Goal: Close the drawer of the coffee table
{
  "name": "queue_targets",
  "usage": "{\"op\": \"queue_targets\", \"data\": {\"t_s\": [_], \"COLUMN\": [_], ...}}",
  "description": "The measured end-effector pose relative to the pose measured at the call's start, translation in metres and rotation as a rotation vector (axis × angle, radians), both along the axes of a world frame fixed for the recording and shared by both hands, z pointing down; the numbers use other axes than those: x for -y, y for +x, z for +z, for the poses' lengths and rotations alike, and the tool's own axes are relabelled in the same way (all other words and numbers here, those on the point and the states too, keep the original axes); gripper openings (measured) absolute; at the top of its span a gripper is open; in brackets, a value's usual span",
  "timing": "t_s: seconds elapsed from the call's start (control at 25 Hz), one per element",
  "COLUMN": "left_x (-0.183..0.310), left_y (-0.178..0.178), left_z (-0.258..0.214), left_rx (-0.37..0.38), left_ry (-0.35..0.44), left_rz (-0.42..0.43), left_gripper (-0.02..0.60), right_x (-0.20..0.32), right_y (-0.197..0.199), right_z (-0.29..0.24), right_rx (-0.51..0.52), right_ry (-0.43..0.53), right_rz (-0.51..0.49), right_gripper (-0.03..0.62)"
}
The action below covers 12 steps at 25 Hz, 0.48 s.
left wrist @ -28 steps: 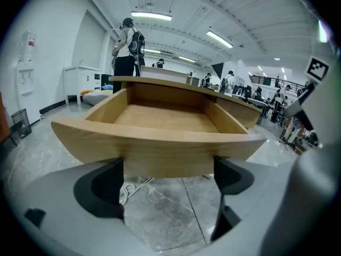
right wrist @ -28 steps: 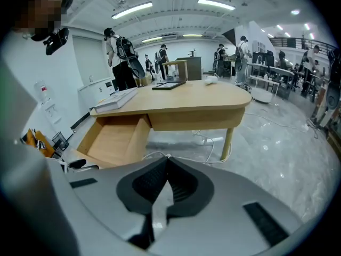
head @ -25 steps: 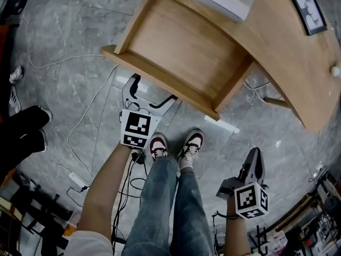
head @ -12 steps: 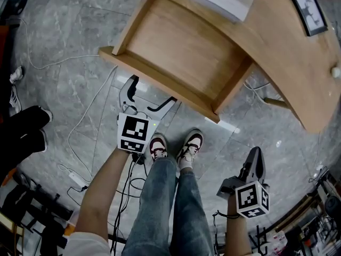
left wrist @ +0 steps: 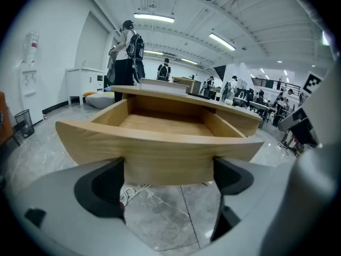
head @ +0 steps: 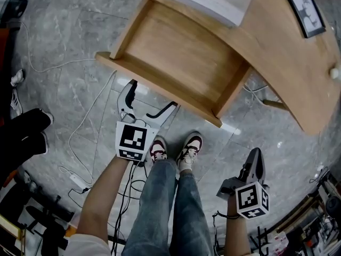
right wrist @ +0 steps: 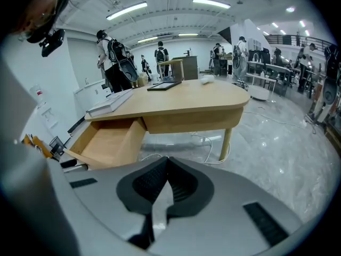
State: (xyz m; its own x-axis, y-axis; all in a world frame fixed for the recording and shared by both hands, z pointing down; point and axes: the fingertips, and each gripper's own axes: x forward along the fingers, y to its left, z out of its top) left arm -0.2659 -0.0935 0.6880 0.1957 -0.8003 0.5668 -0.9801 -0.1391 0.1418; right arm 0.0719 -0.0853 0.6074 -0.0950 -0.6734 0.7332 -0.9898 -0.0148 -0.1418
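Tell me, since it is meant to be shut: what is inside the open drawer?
The drawer shows only its bare wooden floor; nothing lies on it. Its rear strip runs under the tabletop and is covered there.

I record the head camera looking steeply down past the person's legs (head: 165, 201) onto the open drawer (head: 181, 52), the coffee table (head: 282, 52), the left gripper (head: 153, 94) and the right gripper (head: 256, 154). The left gripper's camera sits low and close, facing the drawer's front panel square on. The right gripper's camera stands further back and to one side, looking across at the whole table; all three views share the drawer.
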Motion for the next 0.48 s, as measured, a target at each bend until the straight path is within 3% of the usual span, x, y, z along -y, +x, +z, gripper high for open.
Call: {"op": "queue_targets", "data": {"t_s": [0.48], "left_x": [0.027], "left_y": [0.002], "left_z": [-0.016], "left_rx": [0.005], "left_ry": [0.040], "left_rz": [-0.003], "left_gripper": [0.523], "right_x": [-0.003], "right_y": [0.015], "right_z": [0.003], "right_rx": [0.005], "right_ry": [-0.007], "right_rz": [0.044], "right_gripper": [0.002]}}
